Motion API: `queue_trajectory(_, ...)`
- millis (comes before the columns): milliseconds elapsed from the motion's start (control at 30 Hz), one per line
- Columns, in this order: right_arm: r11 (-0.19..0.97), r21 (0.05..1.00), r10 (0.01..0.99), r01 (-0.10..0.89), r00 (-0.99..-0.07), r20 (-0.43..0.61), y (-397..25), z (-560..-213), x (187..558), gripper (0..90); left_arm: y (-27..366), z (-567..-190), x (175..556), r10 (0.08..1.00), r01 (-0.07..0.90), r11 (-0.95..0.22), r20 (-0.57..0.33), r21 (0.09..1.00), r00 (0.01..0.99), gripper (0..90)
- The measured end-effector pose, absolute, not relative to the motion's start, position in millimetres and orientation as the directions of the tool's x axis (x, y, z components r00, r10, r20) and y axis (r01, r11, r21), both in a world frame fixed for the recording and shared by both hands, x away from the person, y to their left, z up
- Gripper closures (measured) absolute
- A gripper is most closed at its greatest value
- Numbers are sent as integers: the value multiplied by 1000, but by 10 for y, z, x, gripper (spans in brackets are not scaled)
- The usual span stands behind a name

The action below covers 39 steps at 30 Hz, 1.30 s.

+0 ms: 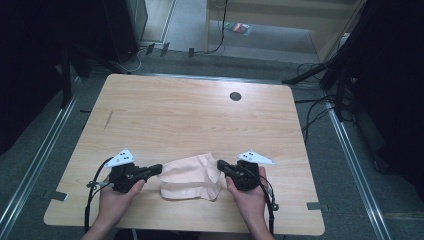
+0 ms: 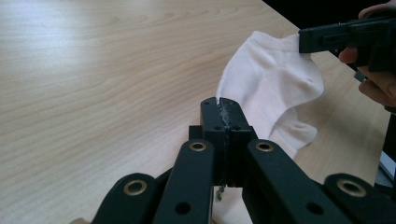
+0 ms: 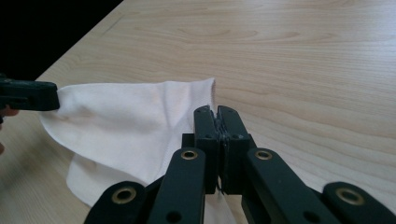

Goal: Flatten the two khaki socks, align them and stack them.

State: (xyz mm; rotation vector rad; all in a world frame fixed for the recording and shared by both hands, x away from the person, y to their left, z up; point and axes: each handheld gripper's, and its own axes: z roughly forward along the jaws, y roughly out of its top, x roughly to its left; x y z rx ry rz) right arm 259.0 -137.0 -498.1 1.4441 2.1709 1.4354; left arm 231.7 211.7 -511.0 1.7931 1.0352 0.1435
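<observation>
Pale pink cloth, a sock (image 1: pixel 191 176), is lying near the front edge of the wooden surface (image 1: pixel 190 115) in the high view, well in front of the dark round hole (image 1: pixel 235 96). The left tongs (image 1: pixel 159 168) are touching the sock's left edge and the right tongs (image 1: pixel 220 164) its right edge, each held in a hand, with a grey plate on top.

Seen from the left gripper view, the left tongs (image 2: pixel 223 108) are pressing fully together with a bit of the sock (image 2: pixel 271 88) caught between them; beyond the sock, the right tongs (image 2: pixel 306 41) are gripping its far corner.

Seen from the right gripper view, the right tongs (image 3: pixel 217 116) are squeezing shut on the edge of the sock (image 3: pixel 126 126), which is spreading leftward from them, while the left tongs (image 3: pixel 49 95) are pinching its far end.
</observation>
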Motion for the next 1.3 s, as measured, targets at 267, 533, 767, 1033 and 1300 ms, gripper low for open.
queue_trajectory(267, 62, 775, 789, 629, -507, 348, -1443, -5049, 2387, 888, 2134, -5156, 2178, 690, 590, -115, -363, 799, 626, 900)
queue_trajectory(533, 62, 767, 783, 639, -508, 359, -1418, -5095, 2281, 888, 2132, -5238, 2111, 700, 602, -147, -348, 785, 624, 900)
queue_trajectory(767, 90, 771, 786, 631, -520, 334, -1367, -5137, 2257, 888, 2103, -5272, 2114, 709, 602, -175, -324, 779, 627, 900)
queue_trajectory(1033, 113, 746, 803, 656, -503, 320, -1363, -5259, 2286, 887, 2088, -5382, 2169, 746, 636, -199, -306, 746, 592, 900)
queue_trajectory(1300, 149, 729, 828, 668, -487, 277, -1363, -5361, 2323, 888, 2060, -5457, 2210, 785, 645, -233, -251, 728, 567, 900)
